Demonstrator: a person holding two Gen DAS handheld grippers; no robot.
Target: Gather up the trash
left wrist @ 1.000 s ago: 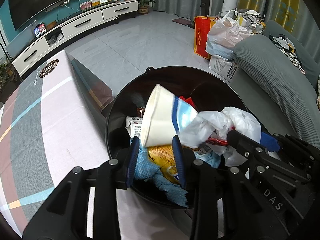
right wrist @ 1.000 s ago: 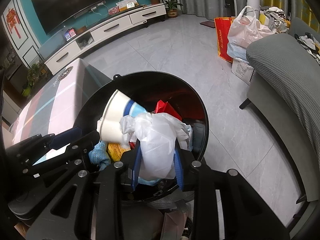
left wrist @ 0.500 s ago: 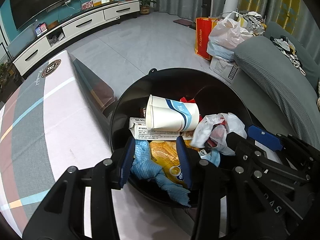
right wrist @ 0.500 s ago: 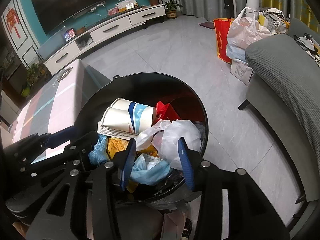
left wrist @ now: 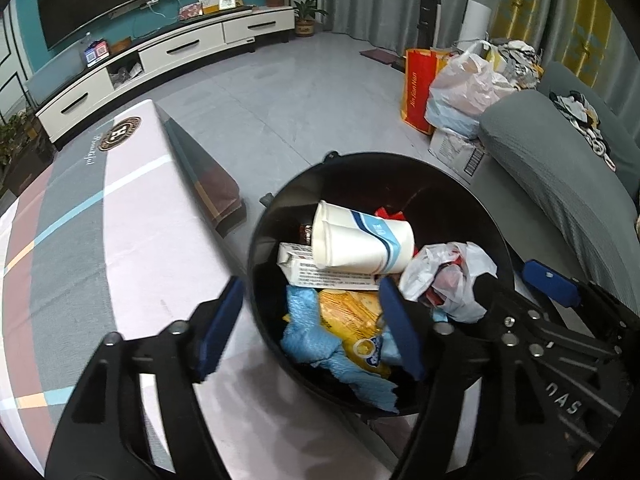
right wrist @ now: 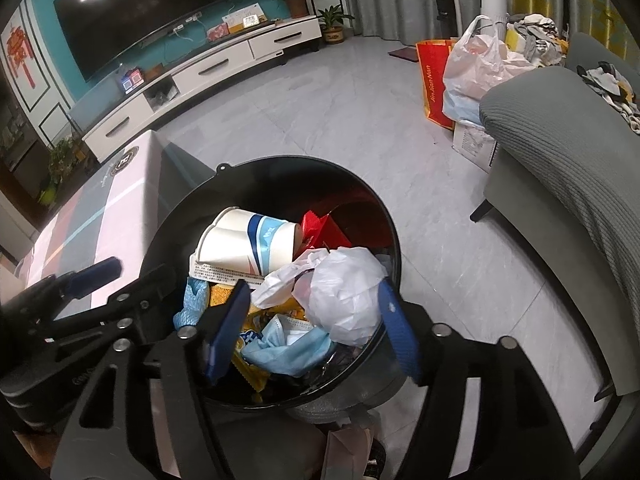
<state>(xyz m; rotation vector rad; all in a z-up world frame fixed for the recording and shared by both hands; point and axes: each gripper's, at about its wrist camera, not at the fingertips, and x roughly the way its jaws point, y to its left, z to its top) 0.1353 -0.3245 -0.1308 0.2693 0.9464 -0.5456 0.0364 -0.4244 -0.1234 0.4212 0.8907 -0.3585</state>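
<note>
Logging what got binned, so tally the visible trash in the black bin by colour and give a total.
White: 3 - paper cup, plastic bag, printed carton
Blue: 2 - crumpled cloth, face mask
Yellow: 1 - snack wrapper
Red: 1 - packet
Total: 7 visible in the bin; anything buried underneath cannot be counted.

"Jin JianNan" on red bag (right wrist: 434, 80), "H" emblem on table (left wrist: 120, 134)

Black plastic left gripper (left wrist: 312, 326) and right gripper (right wrist: 312, 330), blue-padded fingers (left wrist: 400, 330), silver screws, embossed lettering
</note>
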